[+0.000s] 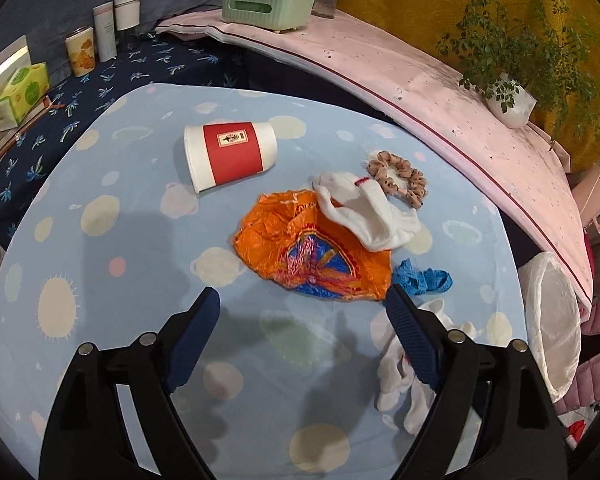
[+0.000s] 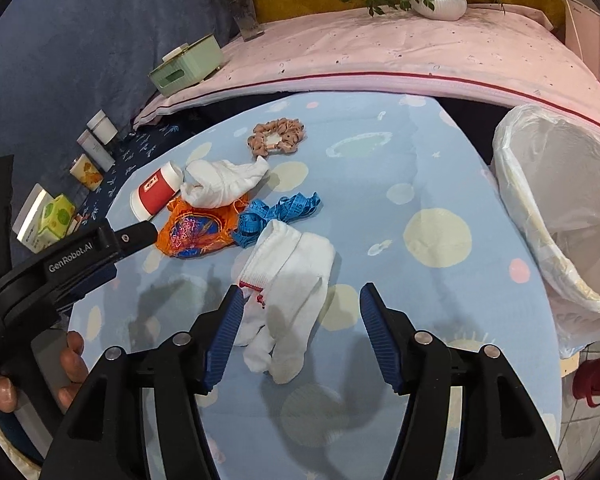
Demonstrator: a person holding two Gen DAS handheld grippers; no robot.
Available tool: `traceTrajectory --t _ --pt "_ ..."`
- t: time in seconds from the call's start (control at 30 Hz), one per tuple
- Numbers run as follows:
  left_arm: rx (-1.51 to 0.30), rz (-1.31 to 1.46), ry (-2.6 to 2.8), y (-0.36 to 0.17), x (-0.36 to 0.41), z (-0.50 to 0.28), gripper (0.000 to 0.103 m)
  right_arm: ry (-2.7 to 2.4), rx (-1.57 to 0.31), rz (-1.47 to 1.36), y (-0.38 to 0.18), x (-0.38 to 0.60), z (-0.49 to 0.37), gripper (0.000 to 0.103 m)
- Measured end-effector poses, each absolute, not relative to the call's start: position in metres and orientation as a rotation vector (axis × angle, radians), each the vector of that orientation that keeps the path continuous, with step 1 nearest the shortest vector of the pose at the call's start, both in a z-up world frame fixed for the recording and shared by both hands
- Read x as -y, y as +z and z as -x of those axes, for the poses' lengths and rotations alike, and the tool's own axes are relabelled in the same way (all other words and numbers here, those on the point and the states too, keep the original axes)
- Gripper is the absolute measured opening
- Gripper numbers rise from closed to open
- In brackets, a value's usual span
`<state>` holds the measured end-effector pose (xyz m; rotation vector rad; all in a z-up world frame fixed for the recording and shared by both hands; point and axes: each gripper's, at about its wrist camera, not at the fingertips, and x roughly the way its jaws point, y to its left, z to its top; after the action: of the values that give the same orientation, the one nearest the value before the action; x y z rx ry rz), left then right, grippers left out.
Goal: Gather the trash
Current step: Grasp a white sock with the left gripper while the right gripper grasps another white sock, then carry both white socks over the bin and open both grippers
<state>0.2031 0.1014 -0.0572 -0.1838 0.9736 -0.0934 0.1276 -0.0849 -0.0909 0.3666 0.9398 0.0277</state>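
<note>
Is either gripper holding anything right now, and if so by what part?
Nothing is held. The left gripper is open above the orange wrapper; the right gripper is open over the white gloves, touching neither.

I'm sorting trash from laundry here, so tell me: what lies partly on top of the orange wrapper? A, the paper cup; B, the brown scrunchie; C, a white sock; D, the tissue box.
C: a white sock overlaps the upper right edge of the orange wrapper, while the paper cup and scrunchie lie clear of it.
</note>
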Motion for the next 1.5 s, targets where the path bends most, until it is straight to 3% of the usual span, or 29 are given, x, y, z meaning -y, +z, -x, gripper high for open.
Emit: traceTrajectory --t 0.43,0.53,0.57,0.67,0.77,0.9,1.5 --pt "-1.011 0.155 -0.167 -0.074 -0.06 -0.27 0.08 0.037 -1.012 -0.343 -0.123 0.07 -0.162 0.059" --pt "-1.041 0.166 -0.183 -0.083 -0.057 -0.281 0.061 0.034 -1.007 -0.337 -0.126 0.07 -0.166 0.055" --pt "-1.048 0.17 -0.192 -0.084 -0.056 -0.283 0.05 0.033 -1.007 -0.326 -0.126 0.07 -0.166 0.052" --pt "-1.06 0.179 -0.225 -0.086 -0.054 -0.284 0.022 0.042 -1.011 -0.301 -0.127 0.069 -0.168 0.036" --pt "-1.049 0.184 -0.236 -0.081 -0.053 -0.281 0.011 0.057 -1.012 -0.306 -0.126 0.068 -0.169 0.022" --pt "-1.014 0.183 -0.245 -0.066 -0.053 -0.273 0.01 0.07 -0.986 -0.292 -0.115 0.067 -0.165 0.015" --pt "-0.829 0.155 -0.404 0.046 0.006 -0.212 0.01 -0.013 -0.691 -0.354 -0.004 0.144 -0.117 0.014"
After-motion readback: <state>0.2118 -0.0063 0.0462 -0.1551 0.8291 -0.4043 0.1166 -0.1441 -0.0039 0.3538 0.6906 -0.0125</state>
